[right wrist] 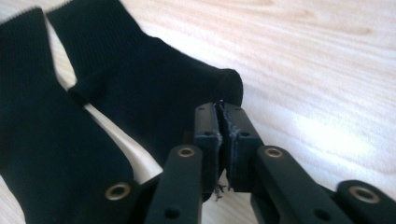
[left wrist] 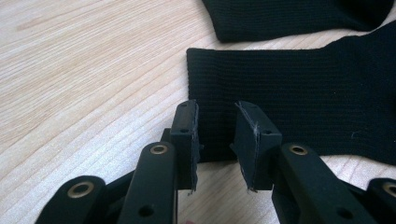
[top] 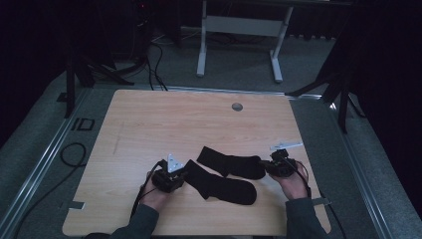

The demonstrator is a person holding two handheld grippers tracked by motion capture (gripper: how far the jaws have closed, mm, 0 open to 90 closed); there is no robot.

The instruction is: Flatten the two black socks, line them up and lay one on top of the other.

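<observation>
Two black socks lie on the wooden table (top: 149, 124). The near sock (top: 224, 188) (left wrist: 289, 93) (right wrist: 42, 130) has its ribbed cuff toward the left. My left gripper (top: 185, 174) (left wrist: 217, 116) is open, and its jaws straddle the lower corner of that cuff without closing on it. The far sock (top: 231, 163) (left wrist: 280, 16) (right wrist: 154, 79) lies slanted behind it, toe to the right. There, my right gripper (top: 268, 168) (right wrist: 220, 109) is shut, its pads pressed together on the toe's edge.
A round grey grommet (top: 237, 106) sits near the table's far edge. A strip of tape (top: 286, 146) lies by the right gripper and another (top: 75, 204) at the front left corner. A white desk frame (top: 239, 30) and cables (top: 74, 154) are on the floor beyond.
</observation>
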